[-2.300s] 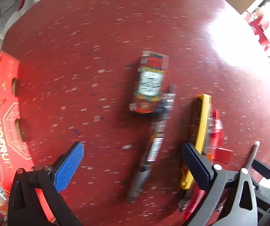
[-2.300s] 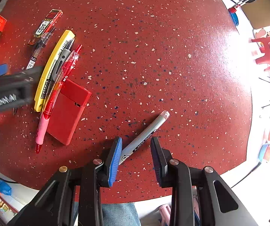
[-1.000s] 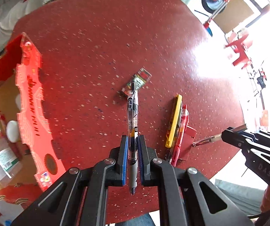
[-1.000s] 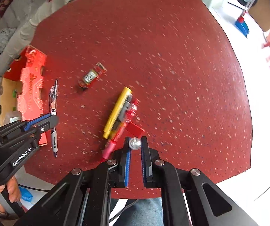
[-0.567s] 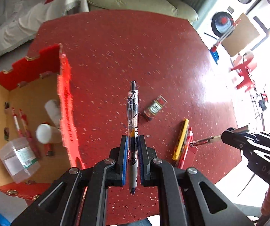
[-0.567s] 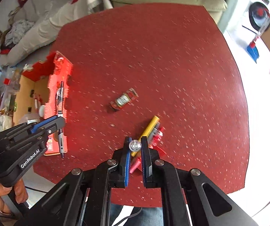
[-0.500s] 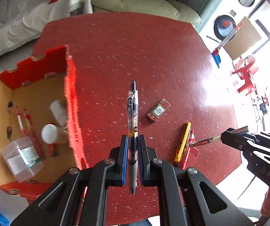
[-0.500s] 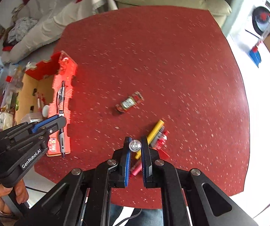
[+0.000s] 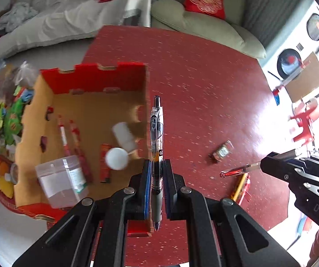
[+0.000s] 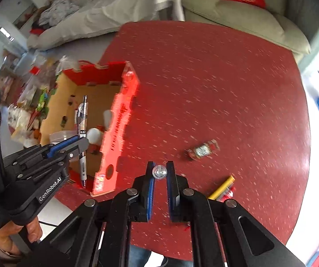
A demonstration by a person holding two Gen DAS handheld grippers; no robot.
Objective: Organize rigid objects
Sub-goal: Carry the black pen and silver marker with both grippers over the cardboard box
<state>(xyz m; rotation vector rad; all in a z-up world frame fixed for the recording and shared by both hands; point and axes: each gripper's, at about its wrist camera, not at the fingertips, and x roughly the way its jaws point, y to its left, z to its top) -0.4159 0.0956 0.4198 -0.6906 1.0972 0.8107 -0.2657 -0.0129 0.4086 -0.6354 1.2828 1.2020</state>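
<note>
Black gel pen (image 9: pixel 156 155) clamped lengthwise between the left gripper's (image 9: pixel 157 166) jaws.

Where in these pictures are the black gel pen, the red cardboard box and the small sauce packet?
black gel pen (image 9: pixel 156 133): left wrist view, clear barrel.
red cardboard box (image 9: pixel 92 79): left wrist view, far wall.
sauce packet (image 10: pixel 201 150): right wrist view, label middle.
</note>
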